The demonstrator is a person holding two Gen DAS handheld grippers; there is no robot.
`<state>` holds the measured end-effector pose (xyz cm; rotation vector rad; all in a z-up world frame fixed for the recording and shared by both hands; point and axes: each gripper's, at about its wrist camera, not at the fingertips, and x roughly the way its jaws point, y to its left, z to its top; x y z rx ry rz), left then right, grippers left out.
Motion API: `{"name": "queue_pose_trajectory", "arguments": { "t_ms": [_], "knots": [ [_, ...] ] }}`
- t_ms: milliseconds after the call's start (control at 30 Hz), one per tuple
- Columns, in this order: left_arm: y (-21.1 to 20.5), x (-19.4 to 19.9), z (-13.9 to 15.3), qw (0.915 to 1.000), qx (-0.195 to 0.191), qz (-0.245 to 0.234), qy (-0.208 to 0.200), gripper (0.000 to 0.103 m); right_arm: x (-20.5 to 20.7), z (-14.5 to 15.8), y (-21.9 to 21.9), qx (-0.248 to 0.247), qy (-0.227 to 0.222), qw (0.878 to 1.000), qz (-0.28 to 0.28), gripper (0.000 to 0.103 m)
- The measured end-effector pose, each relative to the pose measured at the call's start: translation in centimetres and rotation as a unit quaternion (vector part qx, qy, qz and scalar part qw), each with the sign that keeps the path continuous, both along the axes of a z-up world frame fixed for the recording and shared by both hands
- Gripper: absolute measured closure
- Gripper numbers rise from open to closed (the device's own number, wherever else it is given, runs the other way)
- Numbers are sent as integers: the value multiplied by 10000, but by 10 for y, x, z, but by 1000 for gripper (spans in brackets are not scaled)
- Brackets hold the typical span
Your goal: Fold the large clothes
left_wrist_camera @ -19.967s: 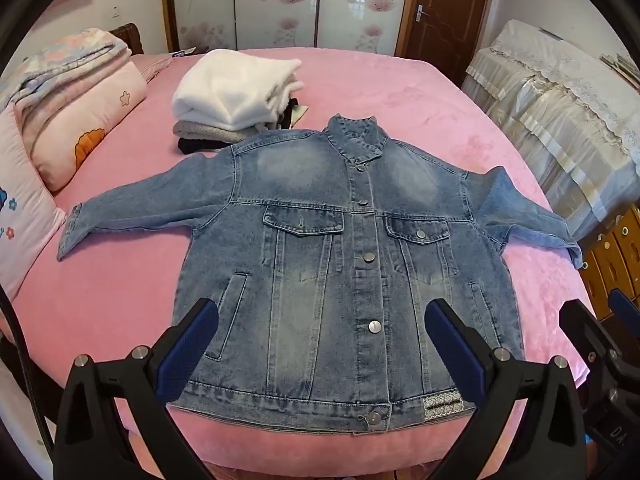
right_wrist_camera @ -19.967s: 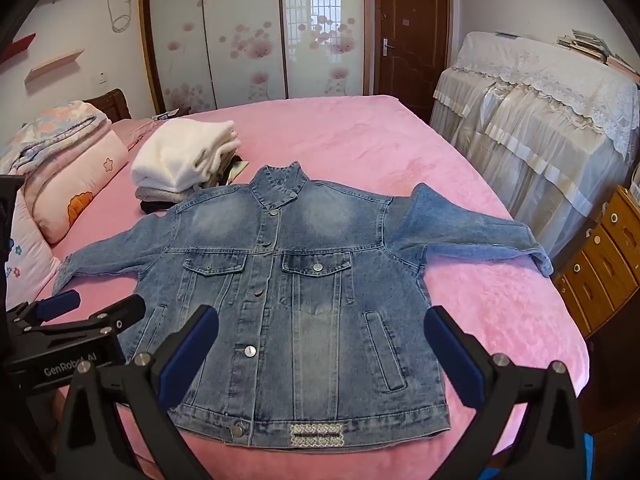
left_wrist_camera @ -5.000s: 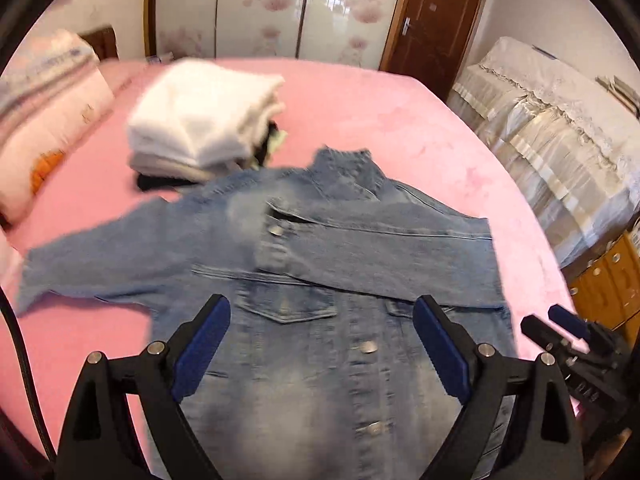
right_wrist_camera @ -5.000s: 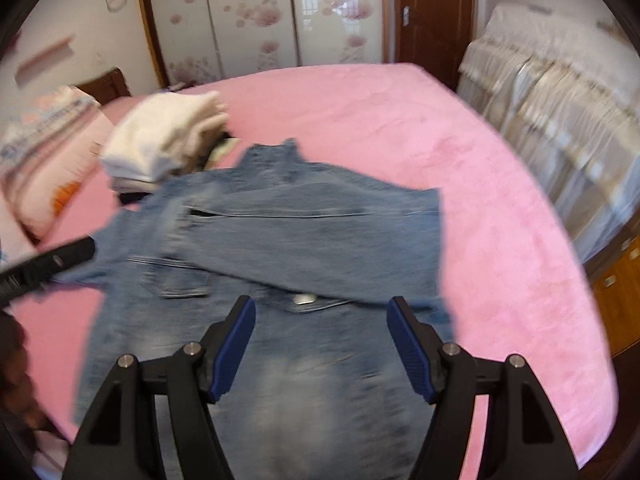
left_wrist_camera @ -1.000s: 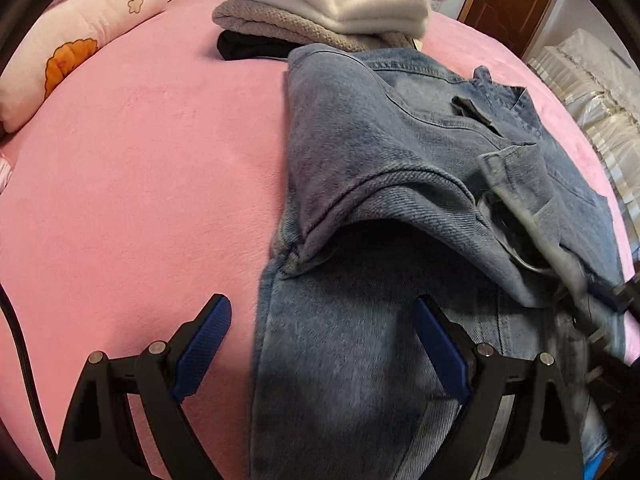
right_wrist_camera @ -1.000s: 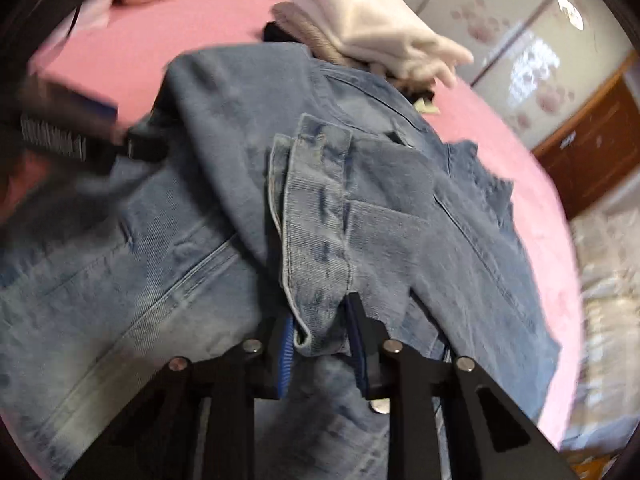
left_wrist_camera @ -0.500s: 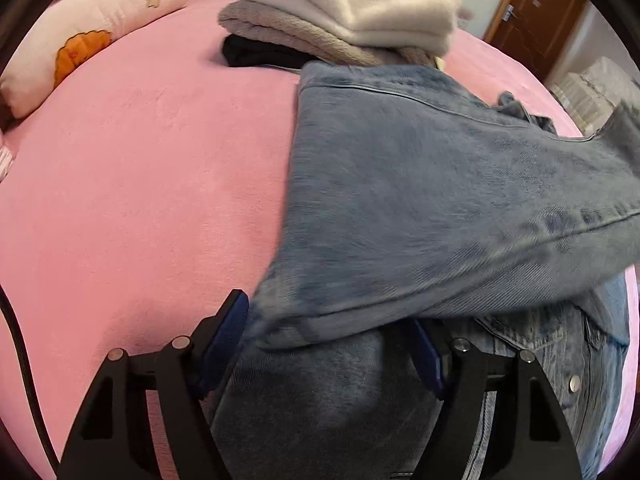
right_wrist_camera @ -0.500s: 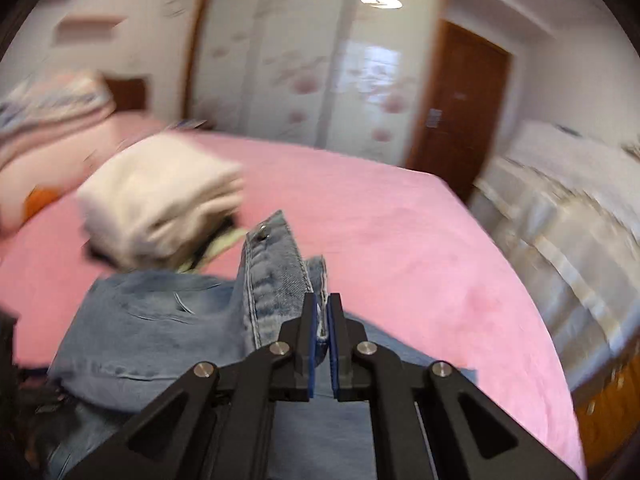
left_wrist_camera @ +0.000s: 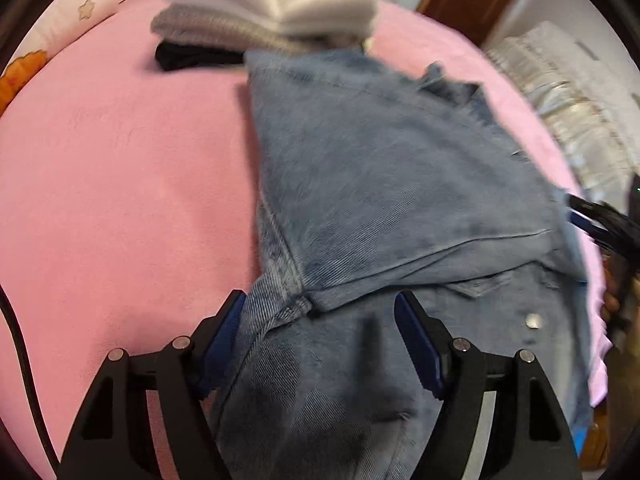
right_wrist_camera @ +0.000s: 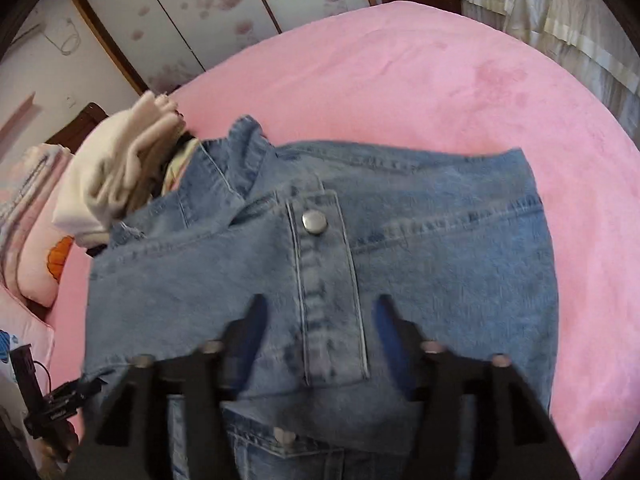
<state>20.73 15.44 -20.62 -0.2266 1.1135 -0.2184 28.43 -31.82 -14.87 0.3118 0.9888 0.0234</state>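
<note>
A blue denim jacket [left_wrist_camera: 380, 168] lies on the pink bed [left_wrist_camera: 120, 168], both sleeves folded in over its body. My left gripper [left_wrist_camera: 320, 320] stands over the fold at the jacket's left shoulder; its wide jaws straddle the denim without pinching it. In the right wrist view, the sleeve's buttoned cuff [right_wrist_camera: 324, 264] lies flat on the jacket [right_wrist_camera: 460, 248]. My right gripper [right_wrist_camera: 322, 320] is just above it, jaws opening, the cuff's end between the blurred fingers but free of the pads. The right gripper [left_wrist_camera: 592, 224] also shows at the left view's right edge.
A stack of folded white, grey and black clothes [left_wrist_camera: 272, 0] sits at the jacket's far left corner, also in the right view as the pile [right_wrist_camera: 116, 176]. Pillows [right_wrist_camera: 36, 256] line the bed's left side. Cloth-covered furniture [right_wrist_camera: 560, 20] stands beyond the right edge.
My right gripper carried the sleeve cuff across the jacket to the right, then let go and opened. The left gripper's jaws narrowed a little and stayed at the shoulder fold.
</note>
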Motion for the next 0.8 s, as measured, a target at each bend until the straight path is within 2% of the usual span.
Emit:
{"name": "queue_pose_trajectory", "arguments": {
  "t_ms": [67, 200, 367, 500, 533, 600, 700, 800],
  "knots": [
    [5, 4, 14, 9998, -42, -16, -172, 29, 16, 0, 1, -128, 19, 9999, 59, 38],
    [9, 35, 22, 9993, 175, 194, -270, 29, 52, -18, -3, 241, 263, 9989, 304, 38],
    [8, 81, -1, 9992, 277, 272, 62, 29, 77, -42, 3, 48, 381, 9973, 620, 38],
    [7, 104, -20, 9990, 207, 321, 239, 29, 90, -49, 12, -188, 248, 9956, 881, 38],
    [8, 109, -23, 9989, 163, 351, 253, 29, 92, -48, 14, -161, 202, 9949, 971, 43],
    [9, 116, -25, 9990, 96, 374, 237, 29, 98, -47, 19, -1, 163, 9911, 1322, 62],
    [10, 126, -27, 9991, 88, 354, 212, 28, 106, -48, 27, -146, 154, 9870, 1593, 63],
    [9, 134, -29, 9991, 102, 349, 204, 25, 116, -54, 23, 65, 287, 9862, 1628, 61]
  ]
}}
